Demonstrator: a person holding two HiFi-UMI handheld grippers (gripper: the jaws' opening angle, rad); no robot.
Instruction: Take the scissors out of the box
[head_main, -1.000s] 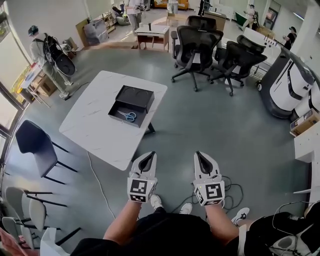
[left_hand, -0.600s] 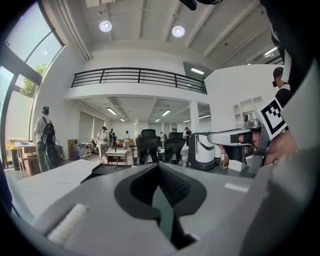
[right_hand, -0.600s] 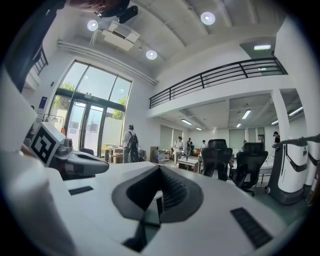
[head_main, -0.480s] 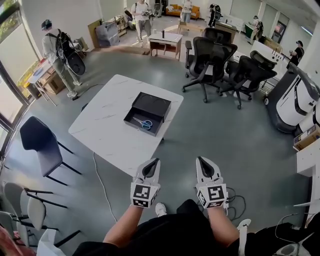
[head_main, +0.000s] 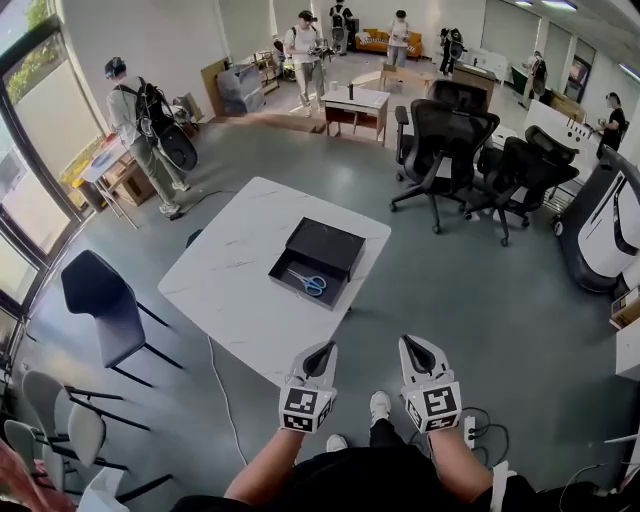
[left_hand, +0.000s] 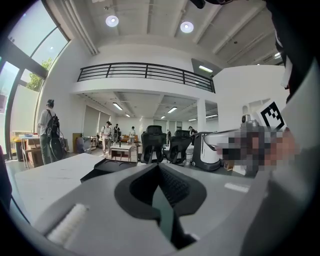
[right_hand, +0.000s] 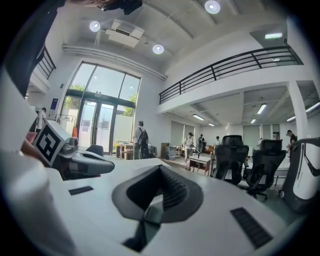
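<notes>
Blue-handled scissors (head_main: 310, 283) lie in the near half of an open black box (head_main: 335, 248) on the right side of a white table (head_main: 235, 280). Both grippers hang in front of the table's near corner, well short of the box. My left gripper (head_main: 325, 347) points toward the table with its jaws together and nothing between them. My right gripper (head_main: 408, 340) is level with it, to its right, over the floor, also shut and empty. In the left gripper view the box (left_hand: 107, 167) shows low, beyond the shut left gripper (left_hand: 159, 165). The right gripper (right_hand: 160, 167) is shut there too.
A black chair (head_main: 105, 305) stands left of the table. Black office chairs (head_main: 445, 140) are behind it, and a small table (head_main: 355, 100) and several people stand farther back. A white machine (head_main: 610, 230) is at the right. A cable (head_main: 225, 400) and power strip (head_main: 468, 430) lie on the floor.
Both grippers have moved forward toward the table, staying shut. The table and box now sit closer and lower in the head view.
</notes>
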